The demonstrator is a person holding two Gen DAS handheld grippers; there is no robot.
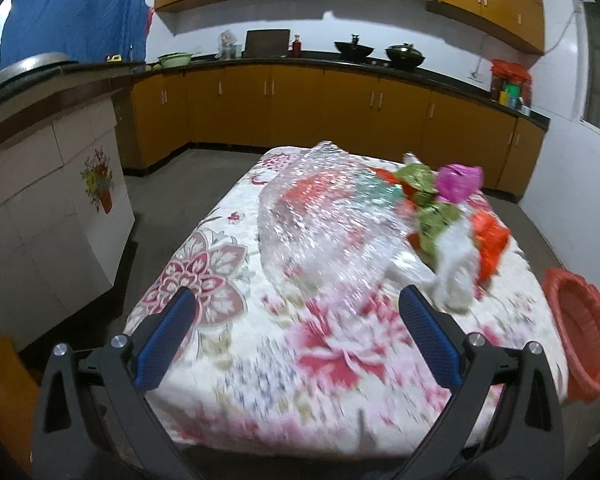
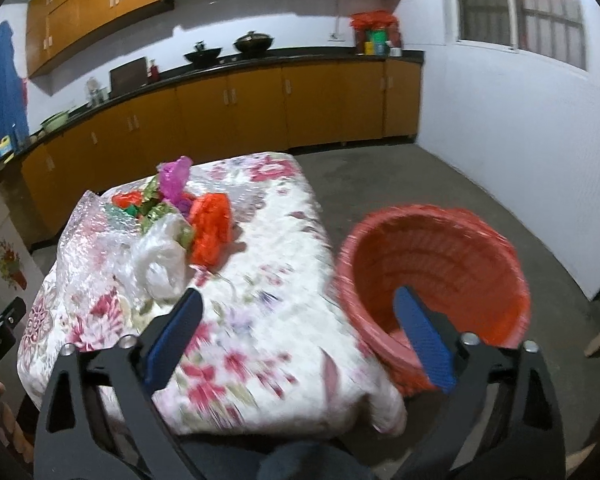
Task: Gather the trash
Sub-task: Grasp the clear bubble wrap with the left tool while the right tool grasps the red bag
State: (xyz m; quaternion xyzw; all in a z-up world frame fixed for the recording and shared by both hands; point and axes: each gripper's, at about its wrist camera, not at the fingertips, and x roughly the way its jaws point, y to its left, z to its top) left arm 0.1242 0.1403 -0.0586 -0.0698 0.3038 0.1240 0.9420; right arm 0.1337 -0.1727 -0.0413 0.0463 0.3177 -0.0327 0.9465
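Note:
A pile of trash lies on the floral tablecloth (image 1: 228, 360) (image 2: 260, 320): a sheet of clear bubble wrap (image 1: 320, 216) (image 2: 96, 232), a white plastic bag (image 1: 456, 264) (image 2: 160, 260), an orange bag (image 1: 490, 240) (image 2: 212, 232), a magenta wrapper (image 1: 458, 180) (image 2: 174, 178) and green-gold foil (image 1: 432, 220) (image 2: 156, 210). A red woven basket (image 1: 580, 336) (image 2: 432, 280) stands off the table's right edge. My left gripper (image 1: 298, 300) is open and empty, short of the bubble wrap. My right gripper (image 2: 300, 304) is open and empty, between the pile and the basket.
Orange cabinets (image 1: 300, 104) (image 2: 260, 108) under a dark counter with woks run along the far wall. A tiled counter (image 1: 52, 184) stands left of the table. Grey concrete floor (image 2: 480, 184) surrounds the table. A white wall (image 2: 520, 128) is at the right.

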